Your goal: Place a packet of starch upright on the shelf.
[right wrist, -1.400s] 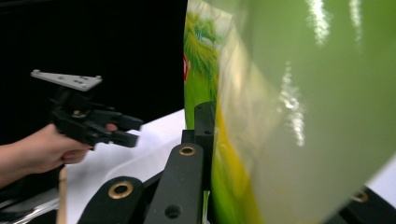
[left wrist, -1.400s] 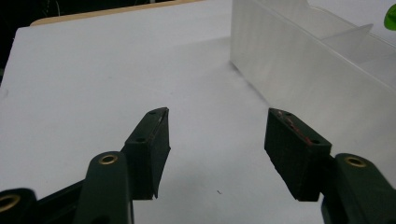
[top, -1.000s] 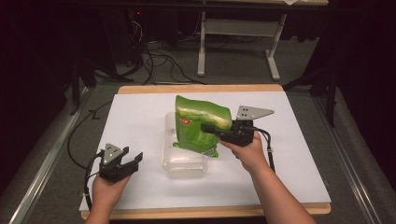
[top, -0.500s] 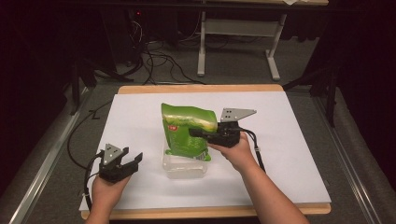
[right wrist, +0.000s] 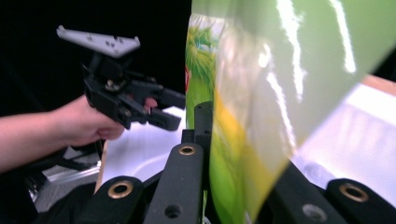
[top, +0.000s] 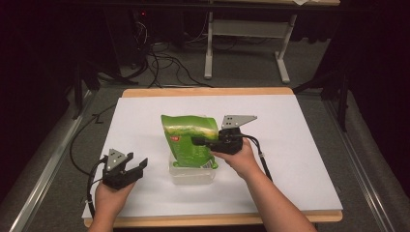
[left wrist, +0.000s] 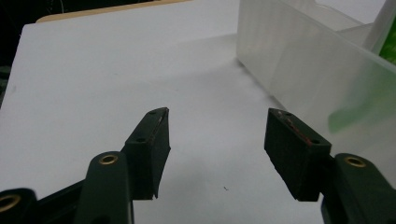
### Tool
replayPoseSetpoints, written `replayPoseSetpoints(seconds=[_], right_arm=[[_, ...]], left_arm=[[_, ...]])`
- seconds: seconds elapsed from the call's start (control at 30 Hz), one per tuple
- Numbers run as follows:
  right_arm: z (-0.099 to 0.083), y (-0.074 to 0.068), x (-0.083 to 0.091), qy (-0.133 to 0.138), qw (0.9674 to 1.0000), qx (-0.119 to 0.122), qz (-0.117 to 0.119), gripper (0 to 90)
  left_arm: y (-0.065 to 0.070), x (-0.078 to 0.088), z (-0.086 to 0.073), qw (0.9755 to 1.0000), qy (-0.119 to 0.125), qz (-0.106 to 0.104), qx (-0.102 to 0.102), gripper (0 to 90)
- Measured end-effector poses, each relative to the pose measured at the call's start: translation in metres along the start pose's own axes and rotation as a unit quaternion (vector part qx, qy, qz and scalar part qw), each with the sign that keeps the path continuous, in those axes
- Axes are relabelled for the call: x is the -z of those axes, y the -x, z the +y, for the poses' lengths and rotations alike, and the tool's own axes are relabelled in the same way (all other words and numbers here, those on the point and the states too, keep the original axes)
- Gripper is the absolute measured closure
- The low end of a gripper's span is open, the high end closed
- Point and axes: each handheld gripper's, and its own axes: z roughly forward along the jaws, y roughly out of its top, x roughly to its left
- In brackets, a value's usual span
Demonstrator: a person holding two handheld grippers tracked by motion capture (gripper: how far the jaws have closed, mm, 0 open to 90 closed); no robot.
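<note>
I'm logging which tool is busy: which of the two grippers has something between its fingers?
The right gripper: it is shut on the green bag above the clear plastic container. The left gripper is open over bare table.

- A glossy green foil-like bag (top: 189, 140) is catching bright streaks of light.
- A translucent, frosted plastic container (top: 192, 172) is looking smooth at its walls.
- The white table cover (top: 300, 145) is appearing matt, with a wooden edge (top: 208, 92) showing at 12 o'clock.
- The left gripper (left wrist: 217, 140) is showing 2 matt black plastic jaws with brass-coloured rivets.
</note>
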Motion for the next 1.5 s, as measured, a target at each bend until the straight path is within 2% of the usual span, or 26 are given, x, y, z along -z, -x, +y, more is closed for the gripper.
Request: replayPoseSetpoints(seconds=[0.13, 0.53, 0.9, 1.0, 1.13, 1.5], right_arm=[[-0.005, -0.001, -0.005, 0.008, 1.0000, -0.004, 0.004, 87.6], [-0.015, -0.004, -0.011, 0.008, 0.9999, -0.006, 0.000, 87.5], [-0.019, -0.008, -0.013, 0.013, 0.9998, -0.001, -0.014, 87.3], [-0.023, -0.007, -0.013, 0.009, 0.9998, -0.007, -0.016, 87.2], [-0.026, -0.006, -0.010, 0.013, 0.9995, -0.012, -0.025, 86.9], [-0.031, -0.012, -0.002, 0.000, 0.9986, -0.001, -0.052, 84.2]], left_arm=[[0.000, 0.000, 0.000, 1.0000, 0.000, 0.000, 0.000, 41.0], [0.000, 0.001, 0.000, 1.0000, 0.000, -0.001, 0.000, 41.0], [0.000, 0.000, 0.000, 1.0000, 0.000, -0.002, -0.001, 41.0], [0.001, 0.000, 0.000, 1.0000, 0.000, -0.003, -0.002, 41.0], [0.001, 0.000, 0.000, 1.0000, -0.001, -0.002, -0.003, 41.0], [0.002, 0.000, 0.000, 1.0000, -0.001, -0.005, -0.004, 41.0]])
